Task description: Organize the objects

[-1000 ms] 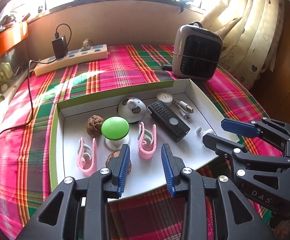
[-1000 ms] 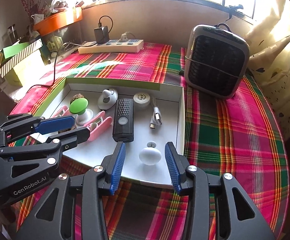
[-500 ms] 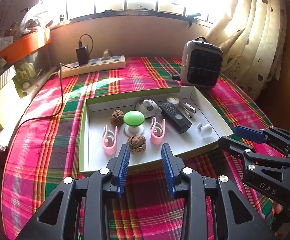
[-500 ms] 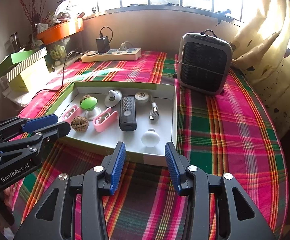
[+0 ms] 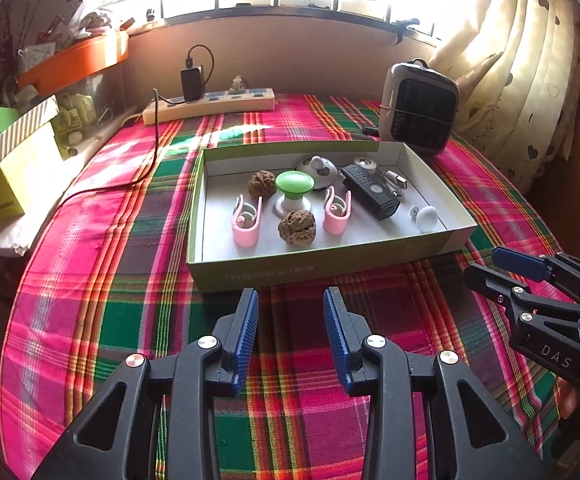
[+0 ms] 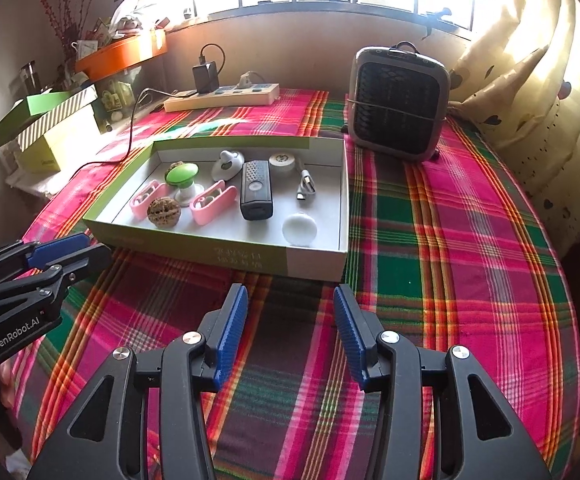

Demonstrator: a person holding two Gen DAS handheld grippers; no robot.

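A shallow green-and-white box [image 5: 329, 266] lies on the plaid cloth. It holds two walnuts [image 5: 297, 227], a green-capped knob [image 5: 294, 184], two pink clips [image 5: 246, 222], a black remote-like device [image 5: 369, 192], a white egg-shaped knob [image 5: 427, 218], a USB adapter [image 6: 306, 187] and small white gadgets. My left gripper [image 5: 290, 294] hovers over the cloth just short of the box's front wall, open and empty. My right gripper [image 6: 290, 290] is also in front of the box [image 6: 250, 256]; its jaws are opening with nothing between them. Each gripper shows in the other's view, the right gripper [image 5: 483, 264] and the left gripper [image 6: 94, 246].
A grey heater [image 6: 399, 108] stands behind the box at the right. A power strip [image 5: 210, 106] with a black charger and cable lies at the back. Green and yellow boxes [image 6: 50, 128] and an orange tray [image 6: 122, 54] sit at the left. A curtain [image 6: 529, 92] hangs at the right.
Both grippers have drawn back from above the box to the cloth in front of it, so the whole box now shows. The right jaws stand slightly wider.
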